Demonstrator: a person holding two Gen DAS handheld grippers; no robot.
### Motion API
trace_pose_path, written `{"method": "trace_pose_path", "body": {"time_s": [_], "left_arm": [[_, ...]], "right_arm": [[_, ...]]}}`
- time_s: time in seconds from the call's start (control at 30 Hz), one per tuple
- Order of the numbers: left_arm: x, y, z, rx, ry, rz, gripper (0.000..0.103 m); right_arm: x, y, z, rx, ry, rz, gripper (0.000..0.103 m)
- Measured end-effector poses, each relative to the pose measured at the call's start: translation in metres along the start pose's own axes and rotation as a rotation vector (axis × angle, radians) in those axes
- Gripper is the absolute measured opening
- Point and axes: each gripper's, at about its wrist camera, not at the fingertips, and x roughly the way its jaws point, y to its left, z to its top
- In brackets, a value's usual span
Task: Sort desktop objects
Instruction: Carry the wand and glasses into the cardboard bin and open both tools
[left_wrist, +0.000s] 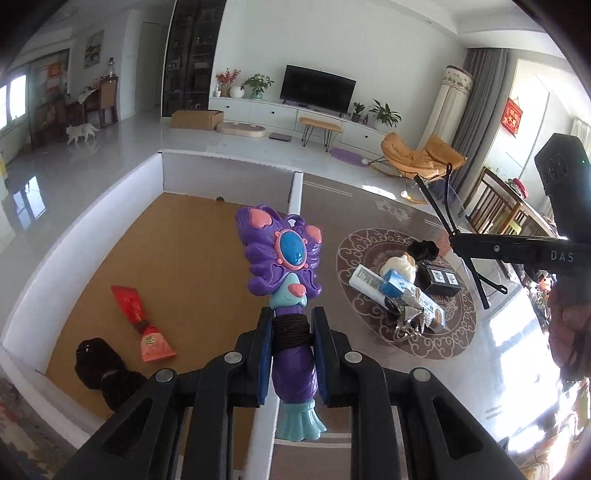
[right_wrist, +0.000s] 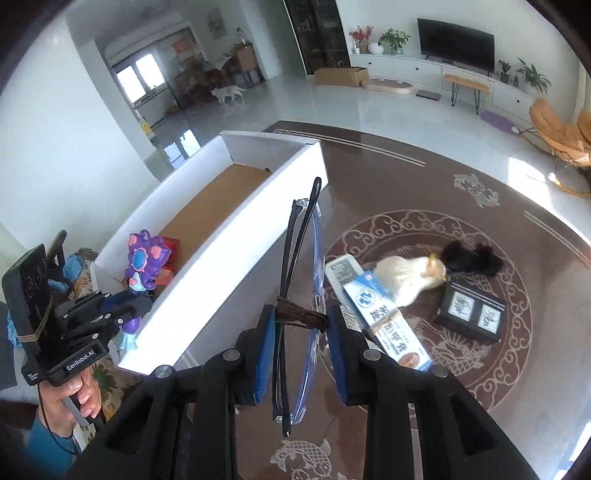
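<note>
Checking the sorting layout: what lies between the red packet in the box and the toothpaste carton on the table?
In the left wrist view, the box's white wall and the held purple toy wand lie between red packet and toothpaste carton.

A black flat-screen television (left_wrist: 317, 89) stands on a long white cabinet (left_wrist: 295, 114); an orange rocking chair (left_wrist: 421, 155) sits nearby; a pale cat (left_wrist: 82, 132) walks across glossy floor.

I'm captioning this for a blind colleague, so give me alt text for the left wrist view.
The left tongs grip a purple toy wand above a white box holding a red packet and a black item. To the right, the right tongs hold folded glasses over small items on a patterned brown table.
</note>
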Motion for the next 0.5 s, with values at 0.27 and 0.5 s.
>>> {"method": "trace_pose_path", "body": {"time_s": [0.27, 0.5], "left_arm": [[0.032, 0.116, -0.003, -0.174, 0.147, 0.202, 0.02], [0.063, 0.129, -0.021, -0.211, 0.267, 0.298, 0.062]], "right_arm": [[0.098, 0.174, 0.05, -0.2, 0.015, 0.163, 0.029], [0.201, 0.204, 0.041, -0.216, 0.205, 0.052, 0.046]]}}
